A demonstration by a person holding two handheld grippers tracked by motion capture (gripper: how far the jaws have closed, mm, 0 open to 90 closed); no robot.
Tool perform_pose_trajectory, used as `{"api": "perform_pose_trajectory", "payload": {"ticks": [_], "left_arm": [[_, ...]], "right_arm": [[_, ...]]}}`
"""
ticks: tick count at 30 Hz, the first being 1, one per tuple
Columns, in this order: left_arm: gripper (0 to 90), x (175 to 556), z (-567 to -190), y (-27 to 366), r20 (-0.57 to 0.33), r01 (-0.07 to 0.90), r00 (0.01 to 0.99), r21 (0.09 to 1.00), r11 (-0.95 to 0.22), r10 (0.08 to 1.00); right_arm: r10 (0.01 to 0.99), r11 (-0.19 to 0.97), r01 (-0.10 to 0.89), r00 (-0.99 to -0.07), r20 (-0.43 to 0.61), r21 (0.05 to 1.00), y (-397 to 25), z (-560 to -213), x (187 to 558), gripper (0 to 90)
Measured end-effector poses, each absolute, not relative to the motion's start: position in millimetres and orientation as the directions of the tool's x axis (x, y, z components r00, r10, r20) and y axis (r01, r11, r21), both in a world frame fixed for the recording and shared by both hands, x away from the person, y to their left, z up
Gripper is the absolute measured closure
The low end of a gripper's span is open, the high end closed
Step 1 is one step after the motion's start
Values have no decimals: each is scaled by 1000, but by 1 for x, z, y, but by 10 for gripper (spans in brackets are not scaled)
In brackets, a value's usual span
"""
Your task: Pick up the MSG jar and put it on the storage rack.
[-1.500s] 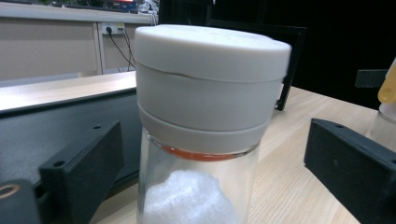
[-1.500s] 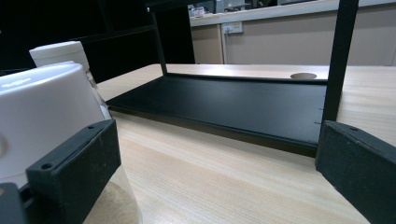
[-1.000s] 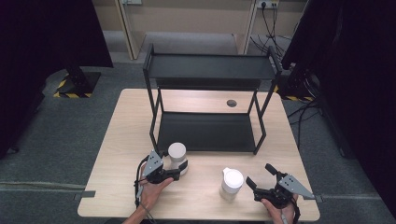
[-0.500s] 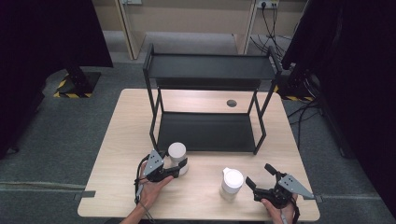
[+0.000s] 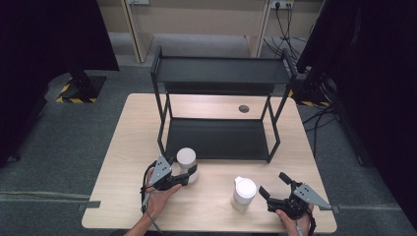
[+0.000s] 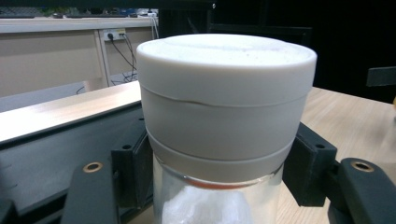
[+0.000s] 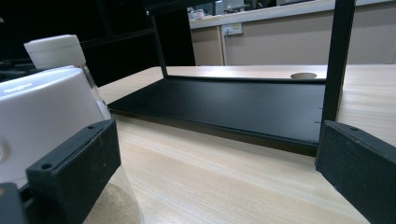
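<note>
Your left gripper [image 5: 189, 173] is clamped on the clear glass jar with the flat white screw lid [image 5: 186, 160], pads just under the lid; the jar stands upright on the light wooden table [image 5: 123, 196], near-left, just in front of the black metal two-tier rack [image 5: 219, 139]. The left gripper view confirms the jaws pressed against the glass on both sides. Your right gripper [image 5: 275, 187] rests at the near right with its jaws wide apart, holding nothing, just beside the clear jar with the white spouted lid [image 5: 244, 192] and apparently not touching it.

Risks, as judged:
- The grip sits high on smooth glass; a quick lift or tilt could let the jar slide.
- The rack's raised front edge lies just beyond; a low carry could strike it.
- Closing the right jaws off-centre could topple the spouted jar.
</note>
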State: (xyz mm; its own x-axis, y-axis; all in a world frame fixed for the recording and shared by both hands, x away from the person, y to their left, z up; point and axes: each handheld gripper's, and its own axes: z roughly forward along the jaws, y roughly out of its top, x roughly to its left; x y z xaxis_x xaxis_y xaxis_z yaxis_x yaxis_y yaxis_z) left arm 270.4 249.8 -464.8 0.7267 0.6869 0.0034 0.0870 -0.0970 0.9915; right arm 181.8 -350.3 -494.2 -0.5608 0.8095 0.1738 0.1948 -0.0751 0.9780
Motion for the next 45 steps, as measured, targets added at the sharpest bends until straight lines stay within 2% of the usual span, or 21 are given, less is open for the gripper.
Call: {"api": "perform_pose_trajectory", "payload": {"ticks": [26, 45], "left_arm": [[350, 276, -414, 253, -12, 83, 745, 994, -75, 667], [350, 292, -359, 259, -8, 82, 771, 993, -87, 637]], "right_arm": [[807, -88, 199, -560, 187, 976, -351, -495, 182, 4], [806, -97, 200, -558, 195, 975, -352, -496, 182, 4]]}}
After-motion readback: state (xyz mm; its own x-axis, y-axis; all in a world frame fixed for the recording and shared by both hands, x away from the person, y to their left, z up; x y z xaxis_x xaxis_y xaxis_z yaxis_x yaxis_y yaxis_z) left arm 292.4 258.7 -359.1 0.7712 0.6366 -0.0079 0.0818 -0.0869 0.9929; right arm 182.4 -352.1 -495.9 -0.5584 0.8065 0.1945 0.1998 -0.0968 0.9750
